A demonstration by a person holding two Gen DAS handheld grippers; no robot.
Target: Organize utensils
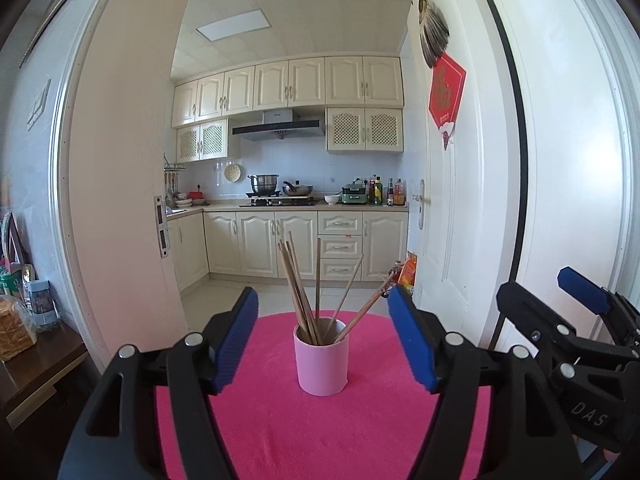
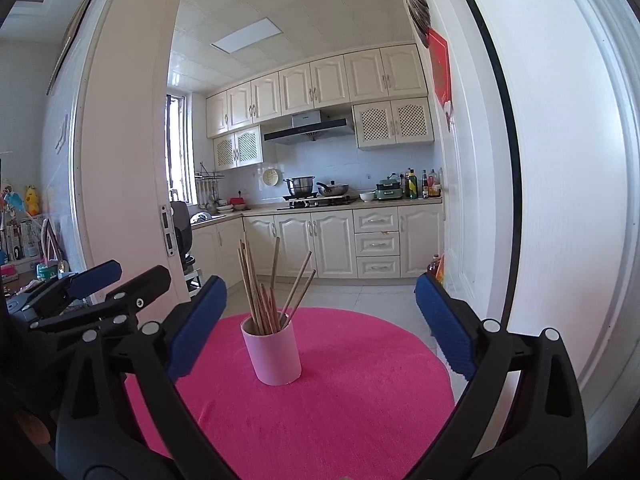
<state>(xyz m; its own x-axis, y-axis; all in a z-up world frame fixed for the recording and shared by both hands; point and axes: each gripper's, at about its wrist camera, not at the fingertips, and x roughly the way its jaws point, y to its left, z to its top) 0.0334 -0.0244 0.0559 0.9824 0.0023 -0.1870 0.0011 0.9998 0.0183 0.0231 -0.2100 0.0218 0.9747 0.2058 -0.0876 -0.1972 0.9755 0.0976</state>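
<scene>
left gripper (image 1: 322, 344) jaws spread, empty | right gripper (image 2: 320, 330) same | cup (image 1: 321, 360) frame centre, between jaws | chopsticks (image 1: 304, 292) upright

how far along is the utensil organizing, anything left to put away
Done, it seems: the chopsticks all stand in the pink cup on the pink tablecloth. In hand: nothing; the left gripper and right gripper are both open and empty, apart from the cup. Left: no loose utensils show on the cloth, so little or nothing appears to remain.
</scene>
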